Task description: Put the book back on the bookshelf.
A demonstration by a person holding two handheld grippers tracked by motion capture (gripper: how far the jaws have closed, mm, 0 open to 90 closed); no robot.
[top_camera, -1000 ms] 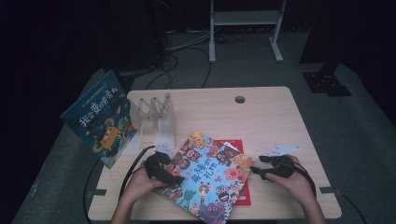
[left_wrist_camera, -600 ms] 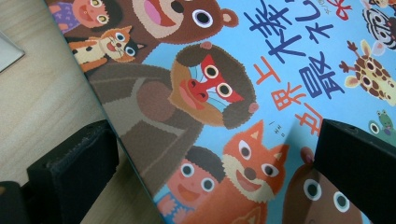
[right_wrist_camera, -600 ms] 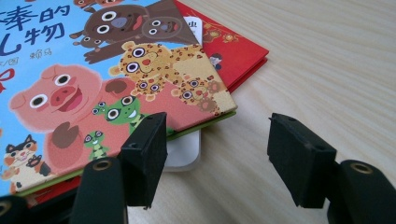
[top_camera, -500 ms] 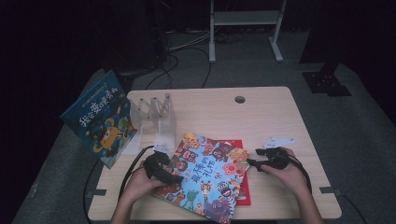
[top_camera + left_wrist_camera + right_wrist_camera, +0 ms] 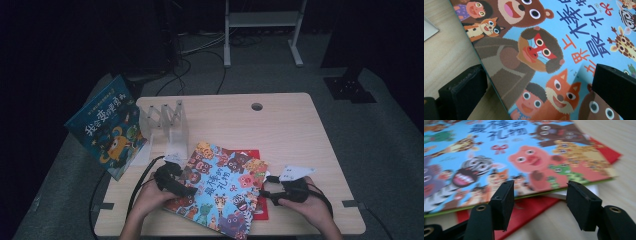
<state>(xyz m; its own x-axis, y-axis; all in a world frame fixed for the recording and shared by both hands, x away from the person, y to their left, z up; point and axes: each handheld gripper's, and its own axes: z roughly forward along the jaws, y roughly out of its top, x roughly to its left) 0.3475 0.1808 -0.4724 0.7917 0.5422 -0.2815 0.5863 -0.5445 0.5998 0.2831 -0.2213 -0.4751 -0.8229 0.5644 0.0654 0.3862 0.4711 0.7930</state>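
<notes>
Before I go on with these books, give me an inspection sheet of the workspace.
Surface: wooden table with one round hole.
Job's things: animal book lying askew on a red book.
Clutter: clear rack; blue book at the table's left edge.
Grippers: left gripper open, straddling the animal book's edge; right gripper jaws apart, empty, just short of the books' edges.
Cables: one trails from each gripper; floor cables behind the table.
Surroundings: dark room, white frame at the back.
</notes>
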